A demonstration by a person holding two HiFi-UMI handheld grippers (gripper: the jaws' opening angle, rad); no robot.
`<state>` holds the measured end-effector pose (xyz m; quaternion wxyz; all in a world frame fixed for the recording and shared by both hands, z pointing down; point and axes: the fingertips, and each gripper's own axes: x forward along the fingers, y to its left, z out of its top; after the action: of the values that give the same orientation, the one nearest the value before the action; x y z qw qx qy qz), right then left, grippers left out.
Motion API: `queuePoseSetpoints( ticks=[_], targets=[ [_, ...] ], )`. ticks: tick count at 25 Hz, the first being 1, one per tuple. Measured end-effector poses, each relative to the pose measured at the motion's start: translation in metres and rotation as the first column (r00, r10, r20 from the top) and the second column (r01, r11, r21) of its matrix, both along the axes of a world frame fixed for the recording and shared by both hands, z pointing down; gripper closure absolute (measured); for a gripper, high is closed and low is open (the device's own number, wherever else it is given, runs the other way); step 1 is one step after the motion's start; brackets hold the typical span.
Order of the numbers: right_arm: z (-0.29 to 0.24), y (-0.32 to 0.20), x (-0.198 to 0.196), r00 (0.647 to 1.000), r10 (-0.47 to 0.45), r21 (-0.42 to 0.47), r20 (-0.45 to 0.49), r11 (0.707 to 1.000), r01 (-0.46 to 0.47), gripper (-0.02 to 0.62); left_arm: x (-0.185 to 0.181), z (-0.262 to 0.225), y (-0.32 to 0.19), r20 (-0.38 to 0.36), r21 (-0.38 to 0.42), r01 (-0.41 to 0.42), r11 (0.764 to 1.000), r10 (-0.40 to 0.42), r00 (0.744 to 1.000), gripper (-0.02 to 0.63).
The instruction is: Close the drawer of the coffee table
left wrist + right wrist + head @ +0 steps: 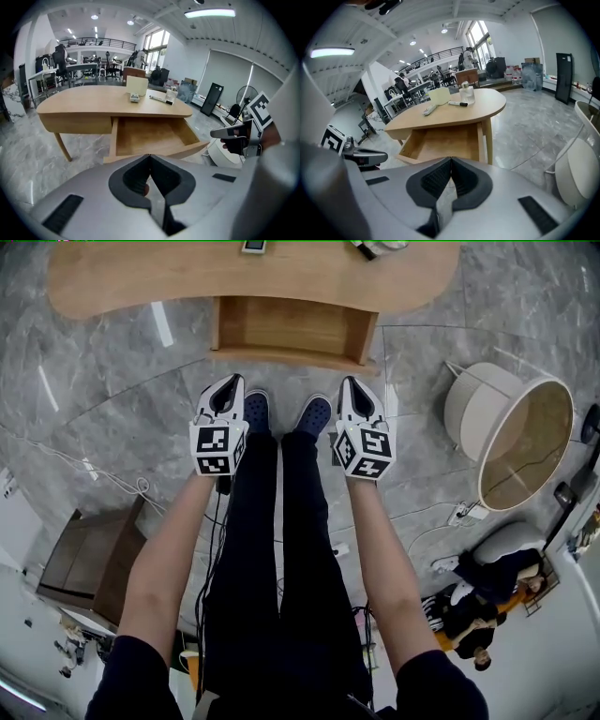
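Grey marble floor (112, 381); open light-wood drawer (295, 329) lay ahead of left hand-held gripper (228, 382) and right hand-held gripper (352, 382), both pinched closed, empty.

Coffee table (141, 277): light wood, with a rounded, elongated top and slim legs. It stands on the grey marble floor and spans the top edge of the head view.

Drawer (295, 329): same light wood, shallow box, pulled far out from under the tabletop. It sits upper centre in the head view, with its front panel toward the bottom of the frame. Its bare wood bottom shows and it sits level.

Left gripper view: the drawer is mid-frame, just right of the table's plain apron panel.

Right gripper view: the drawer is centre-left under the top, just left of a table leg.
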<state>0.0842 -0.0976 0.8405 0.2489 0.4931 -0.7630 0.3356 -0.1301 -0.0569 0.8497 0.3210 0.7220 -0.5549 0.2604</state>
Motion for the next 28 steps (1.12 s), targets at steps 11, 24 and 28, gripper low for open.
queuePoseSetpoints(
  ticks=[11, 24, 28],
  targets=[
    [0.064, 0.017, 0.007, 0.999, 0.000, -0.094, -0.049, 0.996, -0.005, 0.569, -0.016, 0.055, 0.017, 0.007, -0.094, -0.020, 0.995, 0.021, 1.000, 0.581],
    [0.099, 0.015, 0.019, 0.993, 0.116, -0.135, 0.000, 0.984, -0.115, 0.569, -0.019, 0.085, -0.006, -0.012, -0.092, -0.007, 0.996, 0.006, 1.000, 0.581],
    [0.097, 0.008, 0.018, 0.990, 0.136, -0.127, 0.026, 0.983, -0.131, 0.569, -0.021, 0.083, -0.015, -0.017, -0.084, -0.001, 0.996, 0.000, 1.000, 0.581]
  ],
)
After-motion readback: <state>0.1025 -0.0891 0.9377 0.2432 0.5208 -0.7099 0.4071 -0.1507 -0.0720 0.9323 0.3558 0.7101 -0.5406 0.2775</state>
